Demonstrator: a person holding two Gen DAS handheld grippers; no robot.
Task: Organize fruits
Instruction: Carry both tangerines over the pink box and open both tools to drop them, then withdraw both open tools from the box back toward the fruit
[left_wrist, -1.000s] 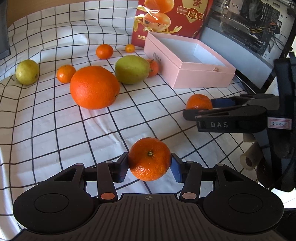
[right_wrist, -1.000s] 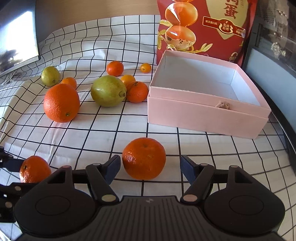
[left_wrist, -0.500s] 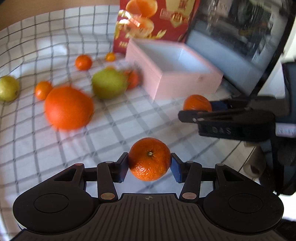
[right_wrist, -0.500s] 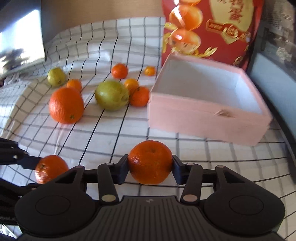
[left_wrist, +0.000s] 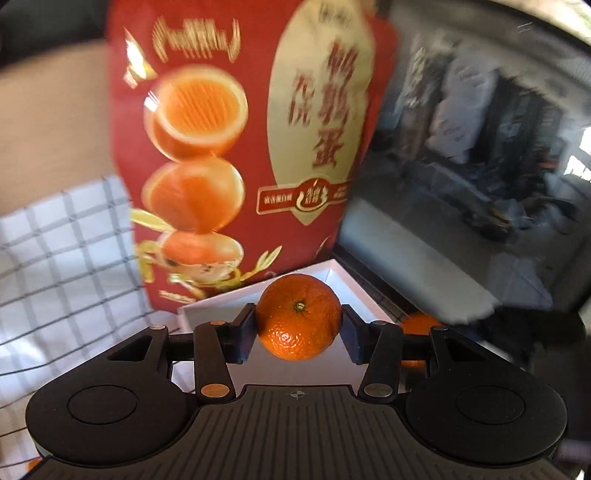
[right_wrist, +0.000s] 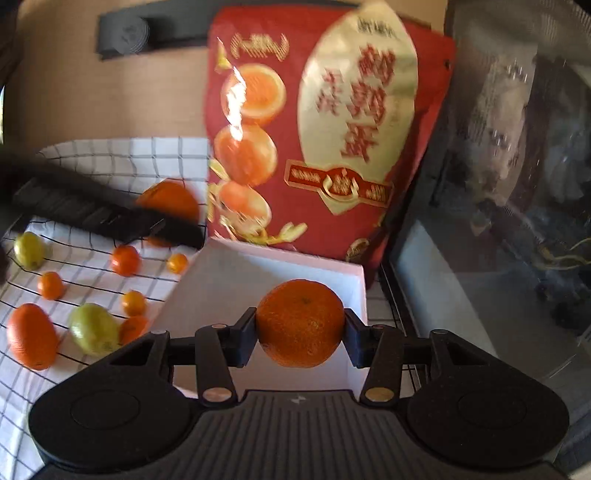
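The mandarin (left_wrist: 298, 316) in the left gripper (left_wrist: 298, 325) is pinched at its sides between the two pads, stem end facing the camera, skin glossy and pebbled, and it hangs above the pink box (left_wrist: 354, 295). The second mandarin (right_wrist: 300, 323) is clamped the same way in the right gripper (right_wrist: 300, 328), duller in the shade, also over the box's white floor (right_wrist: 236, 280); each pair of jaws is part closed, no wider than its fruit. The right jaws have just been closing, and the fruit now sits firmly between them.

Judging by the blur, both hands are travelling fast, and they meet over one small box. The tongs could knock together, or one fruit could be let go on the rim and roll back onto the checked cloth (right_wrist: 92, 162). A drop from this height could bounce a round fruit out. The red bag (right_wrist: 314, 129) stands right behind the box and could be toppled by an overshoot.

Other fruit is left on the cloth: a big orange (right_wrist: 31, 336), a green pear (right_wrist: 94, 328), a lime-like fruit (right_wrist: 28, 250) and several small oranges (right_wrist: 125, 260)
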